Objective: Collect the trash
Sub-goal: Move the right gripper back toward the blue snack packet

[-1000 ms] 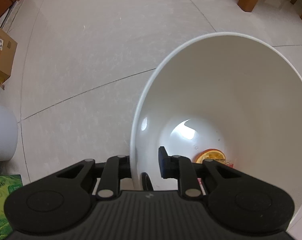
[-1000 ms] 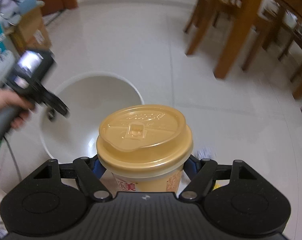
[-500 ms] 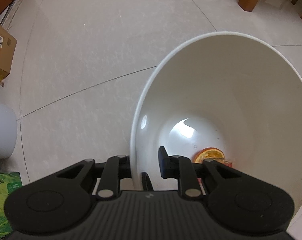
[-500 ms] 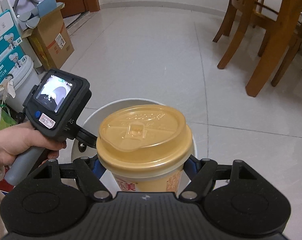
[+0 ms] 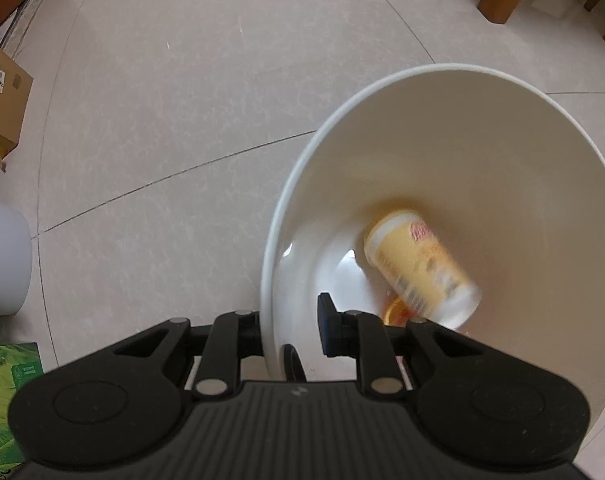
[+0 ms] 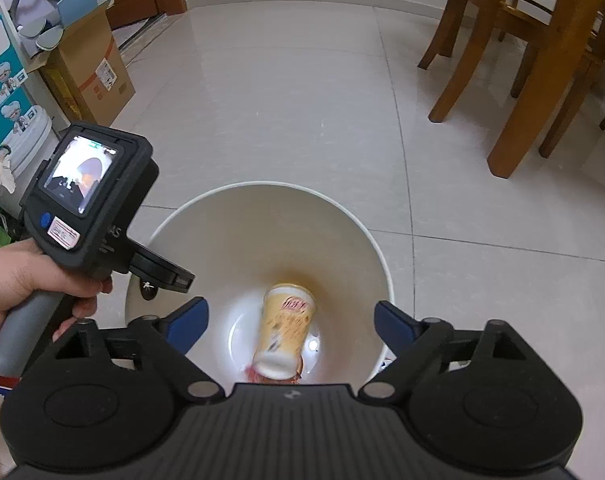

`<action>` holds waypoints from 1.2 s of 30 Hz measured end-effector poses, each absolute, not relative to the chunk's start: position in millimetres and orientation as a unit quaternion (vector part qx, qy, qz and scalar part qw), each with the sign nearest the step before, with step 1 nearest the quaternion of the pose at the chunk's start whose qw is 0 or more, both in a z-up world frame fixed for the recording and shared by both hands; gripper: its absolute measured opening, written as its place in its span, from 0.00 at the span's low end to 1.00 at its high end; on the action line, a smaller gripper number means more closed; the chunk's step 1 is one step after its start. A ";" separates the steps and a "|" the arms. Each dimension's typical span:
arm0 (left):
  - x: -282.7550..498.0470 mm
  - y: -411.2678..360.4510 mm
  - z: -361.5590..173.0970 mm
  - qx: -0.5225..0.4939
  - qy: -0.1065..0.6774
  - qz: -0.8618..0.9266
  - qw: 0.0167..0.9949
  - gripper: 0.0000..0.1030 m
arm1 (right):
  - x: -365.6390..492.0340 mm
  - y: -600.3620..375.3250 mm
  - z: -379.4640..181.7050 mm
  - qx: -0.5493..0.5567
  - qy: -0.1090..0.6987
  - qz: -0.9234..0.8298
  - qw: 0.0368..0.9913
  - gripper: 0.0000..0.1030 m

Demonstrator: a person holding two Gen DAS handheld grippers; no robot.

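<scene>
A white trash bin (image 5: 442, 68) stands on the tiled floor. My left gripper (image 5: 288, 332) is shut on its near rim, one finger outside the wall and one inside. The yellow lidded drink cup (image 5: 418, 268) is blurred inside the bin, tipped on its side above an orange scrap (image 5: 394, 310) at the bottom. In the right wrist view my right gripper (image 6: 288, 314) hovers over the bin (image 6: 262, 186) with its jaws opening wide. The cup (image 6: 286, 328) is below them, touching neither pad. A hand (image 6: 14, 280) holds the left gripper (image 6: 148, 286) at the bin's left rim.
Cardboard boxes (image 6: 86, 68) and a white container (image 6: 26, 148) stand at the left. Wooden chair and table legs (image 6: 518, 120) are at the right. A white cylinder (image 5: 2, 260) and a green box (image 5: 6, 392) lie left of the bin.
The right gripper came over the bin and its jaws spread; the cup left them and dropped into the bin. The left gripper kept its hold on the rim.
</scene>
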State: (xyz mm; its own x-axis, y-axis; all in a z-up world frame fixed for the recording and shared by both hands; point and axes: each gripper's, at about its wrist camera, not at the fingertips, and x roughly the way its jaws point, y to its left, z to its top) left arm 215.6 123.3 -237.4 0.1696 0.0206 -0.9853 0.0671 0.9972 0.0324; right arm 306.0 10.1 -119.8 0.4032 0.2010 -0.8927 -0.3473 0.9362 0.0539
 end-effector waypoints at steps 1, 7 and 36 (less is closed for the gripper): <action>215.4 123.1 -237.7 0.035 0.644 -0.015 0.764 0.18 | 303.8 7.0 -120.5 -0.071 0.521 0.161 0.835 0.92; 215.2 122.9 -238.2 0.032 0.645 -0.015 0.763 0.18 | 284.7 -13.8 -123.3 -0.075 0.511 0.147 0.843 0.95; 216.4 118.1 -247.8 0.044 0.652 -0.010 0.757 0.18 | 215.0 -110.1 -381.7 -0.176 0.594 0.125 0.775 1.00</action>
State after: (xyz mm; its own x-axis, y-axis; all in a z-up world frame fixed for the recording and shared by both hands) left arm 216.4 118.1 -247.8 0.1486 0.0414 -0.9880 0.0725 0.9960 0.0526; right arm 215.0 -110.1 -381.7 0.2630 -0.0151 -0.9647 -0.4029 0.9068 -0.1241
